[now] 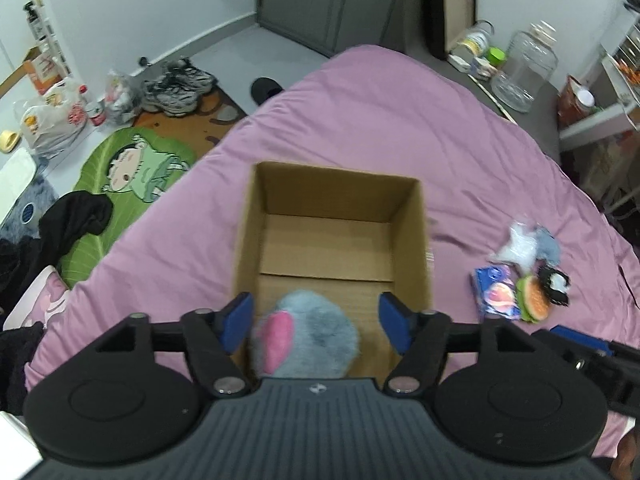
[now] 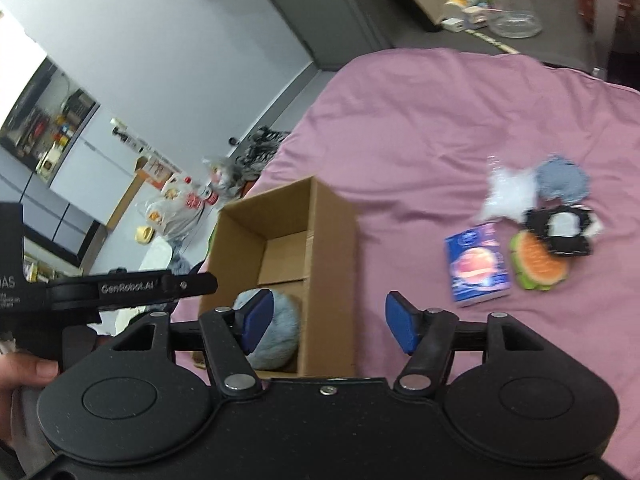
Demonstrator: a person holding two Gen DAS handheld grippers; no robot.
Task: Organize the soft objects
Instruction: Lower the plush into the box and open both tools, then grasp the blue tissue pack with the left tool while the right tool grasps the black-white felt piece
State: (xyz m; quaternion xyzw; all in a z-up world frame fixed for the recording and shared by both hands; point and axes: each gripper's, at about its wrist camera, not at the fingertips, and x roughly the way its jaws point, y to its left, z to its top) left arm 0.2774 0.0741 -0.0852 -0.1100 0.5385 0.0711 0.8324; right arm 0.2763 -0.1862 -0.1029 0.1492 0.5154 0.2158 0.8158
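Plush (image 1: 308,332), grey-blue with a pink ear, sits at the near end of the cardboard box (image 1: 416,236) on the purple bedsheet (image 1: 360,120). Left gripper (image 1: 316,322) is above it, jaws wide apart, touching nothing. Right gripper (image 2: 328,322) is likewise spread wide and empty, beside the box. Remaining pile well to the right: burger plush (image 2: 536,264), blue packet (image 2: 478,264), black-and-white toy (image 2: 560,228), grey-blue toy (image 2: 560,178), clear wrapper (image 2: 508,192). Risk: items touch and overlap, so a grab could drag neighbours; a loose box may shift if bumped.
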